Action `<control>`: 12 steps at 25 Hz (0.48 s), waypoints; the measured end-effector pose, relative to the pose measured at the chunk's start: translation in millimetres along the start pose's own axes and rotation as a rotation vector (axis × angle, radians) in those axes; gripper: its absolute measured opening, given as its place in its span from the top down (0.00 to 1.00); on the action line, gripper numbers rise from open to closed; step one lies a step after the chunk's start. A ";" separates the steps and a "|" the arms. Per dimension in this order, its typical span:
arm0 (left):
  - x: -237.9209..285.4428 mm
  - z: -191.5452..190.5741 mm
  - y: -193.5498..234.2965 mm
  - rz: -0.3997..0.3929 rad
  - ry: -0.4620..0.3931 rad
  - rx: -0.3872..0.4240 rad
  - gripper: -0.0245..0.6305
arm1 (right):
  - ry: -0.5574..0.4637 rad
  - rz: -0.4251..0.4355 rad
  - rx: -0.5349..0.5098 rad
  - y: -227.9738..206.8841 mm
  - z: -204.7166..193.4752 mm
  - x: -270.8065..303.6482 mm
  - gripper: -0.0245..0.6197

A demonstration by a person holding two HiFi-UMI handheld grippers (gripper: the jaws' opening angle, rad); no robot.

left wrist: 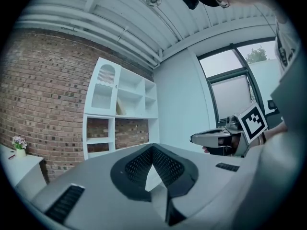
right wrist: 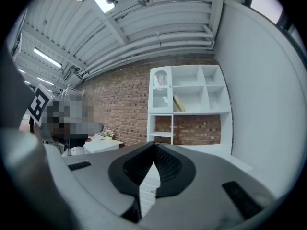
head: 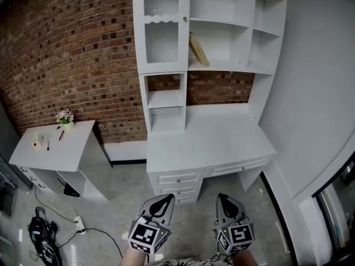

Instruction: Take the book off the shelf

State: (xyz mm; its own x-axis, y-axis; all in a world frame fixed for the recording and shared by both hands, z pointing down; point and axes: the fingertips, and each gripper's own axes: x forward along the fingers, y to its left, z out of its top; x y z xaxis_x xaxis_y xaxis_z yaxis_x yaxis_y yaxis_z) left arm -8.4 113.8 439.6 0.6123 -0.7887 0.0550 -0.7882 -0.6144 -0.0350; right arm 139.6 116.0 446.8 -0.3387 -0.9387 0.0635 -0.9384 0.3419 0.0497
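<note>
Left gripper [head: 164, 198] and right gripper [head: 224, 198] are seen closed and empty. Grey concrete floor [head: 191, 219] is left open ahead, up to the white wooden desk [head: 222, 140]; a tan book [head: 198, 50] is leant above.

The book [head: 198, 50] is thin, with a tan cover. It stands tilted on a board of the white shelf [head: 236, 65], in an open compartment at middle height. Its top leans left against the compartment's side wall and its lower end rests further right.
</note>
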 end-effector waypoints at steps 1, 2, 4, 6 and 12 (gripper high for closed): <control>7.9 0.2 -5.0 0.005 0.004 -0.002 0.96 | 0.004 0.006 0.006 -9.8 -1.1 1.0 0.95; 15.1 0.6 -9.8 0.009 0.005 -0.002 0.96 | 0.008 0.013 0.012 -18.5 -2.4 2.0 0.95; 27.8 0.1 -16.9 0.020 0.000 0.007 0.96 | 0.017 0.022 0.021 -33.8 -5.7 4.6 0.95; 39.2 -2.8 -20.4 0.023 0.013 0.019 0.96 | 0.025 0.026 0.036 -46.3 -9.1 10.8 0.95; 71.8 -15.7 -2.1 0.043 0.039 0.003 0.96 | 0.037 0.038 0.052 -65.4 -21.6 44.6 0.95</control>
State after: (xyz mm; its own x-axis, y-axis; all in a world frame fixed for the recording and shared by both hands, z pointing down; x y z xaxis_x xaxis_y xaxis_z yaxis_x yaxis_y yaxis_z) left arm 36.3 58.7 459.3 0.5749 -0.8131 0.0921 -0.8136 -0.5799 -0.0412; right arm 187.3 52.7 467.8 -0.3725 -0.9226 0.1008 -0.9275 0.3738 -0.0054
